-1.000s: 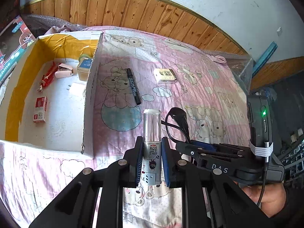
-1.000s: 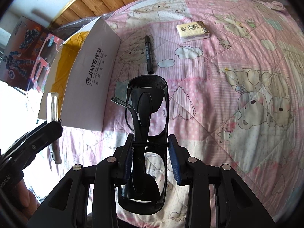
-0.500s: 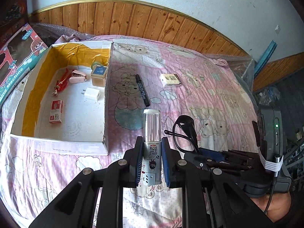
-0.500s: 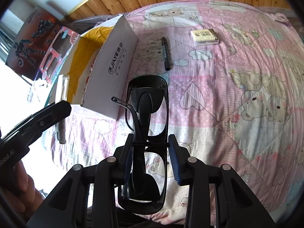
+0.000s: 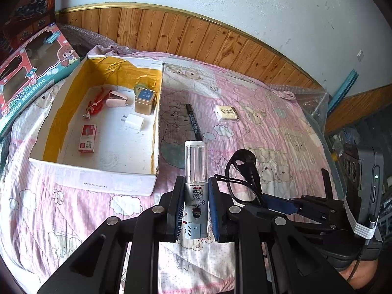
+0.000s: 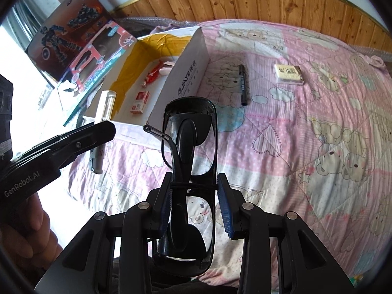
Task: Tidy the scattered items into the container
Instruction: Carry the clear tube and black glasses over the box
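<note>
My left gripper (image 5: 196, 210) is shut on a silver glue stick with a clear cap (image 5: 195, 171), held above the pink quilt, short of the box's near right corner. My right gripper (image 6: 193, 205) is shut on black glasses (image 6: 189, 132), which also show in the left wrist view as glasses (image 5: 241, 169). The open white box with yellow inner walls (image 5: 98, 181) holds a staple box (image 5: 87, 138), a white charger (image 5: 133, 121), a gold tin (image 5: 145, 101), a pink stapler (image 5: 117, 98) and red pliers (image 5: 96, 103). A black marker (image 5: 194, 122) and a small cream packet (image 5: 226, 113) lie on the quilt.
A pink bear-print quilt (image 6: 306, 127) covers the bed. Toy boxes (image 5: 27, 73) lean beyond the white box on the left. Wooden wall panelling (image 5: 196, 36) runs along the far side. Bubble wrap (image 5: 316, 100) sits at the far right bed edge. A hand (image 6: 27, 235) holds the left gripper.
Both grippers have risen and drawn back from the box with their items still held, so the whole box interior now shows in the left wrist view.
</note>
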`<state>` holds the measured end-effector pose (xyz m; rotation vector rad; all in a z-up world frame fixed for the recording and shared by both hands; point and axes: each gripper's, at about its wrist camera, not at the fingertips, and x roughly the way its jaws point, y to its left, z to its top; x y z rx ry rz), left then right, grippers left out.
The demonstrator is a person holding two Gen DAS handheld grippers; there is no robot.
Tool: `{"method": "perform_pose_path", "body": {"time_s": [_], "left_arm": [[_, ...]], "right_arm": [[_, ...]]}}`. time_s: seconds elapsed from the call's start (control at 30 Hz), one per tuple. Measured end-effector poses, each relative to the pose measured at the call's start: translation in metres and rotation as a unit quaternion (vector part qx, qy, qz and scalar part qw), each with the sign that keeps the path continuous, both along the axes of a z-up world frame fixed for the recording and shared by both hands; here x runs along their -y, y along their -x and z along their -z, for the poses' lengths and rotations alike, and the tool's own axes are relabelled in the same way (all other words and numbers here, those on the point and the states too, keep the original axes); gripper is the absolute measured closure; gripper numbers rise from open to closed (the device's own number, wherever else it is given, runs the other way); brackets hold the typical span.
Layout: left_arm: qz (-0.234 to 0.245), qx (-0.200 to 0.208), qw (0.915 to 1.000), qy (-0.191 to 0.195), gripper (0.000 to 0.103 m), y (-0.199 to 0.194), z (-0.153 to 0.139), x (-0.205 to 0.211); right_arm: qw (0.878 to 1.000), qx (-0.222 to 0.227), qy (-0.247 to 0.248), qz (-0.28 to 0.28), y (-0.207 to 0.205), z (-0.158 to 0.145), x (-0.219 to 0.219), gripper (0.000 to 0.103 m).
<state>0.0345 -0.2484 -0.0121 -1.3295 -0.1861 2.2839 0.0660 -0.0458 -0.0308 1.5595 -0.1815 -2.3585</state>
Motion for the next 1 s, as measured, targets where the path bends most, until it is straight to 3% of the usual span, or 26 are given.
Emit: {"method": "perform_pose_path", "body": {"time_s": [0.47, 1.0], "left_arm": [[-0.058, 0.010, 0.9977, -0.034, 0.084, 0.001, -0.007, 0.054], [-0.105, 0.004, 0.9926, -0.060, 0.084, 0.026, -0.024, 0.085]], "right_arm": [[0.999, -0.032, 0.000, -0.037, 0.006, -0.031, 0.030, 0.067], [0.995, -0.064, 0.018, -0.074, 0.037, -0.067, 0.068, 0.067]]}}
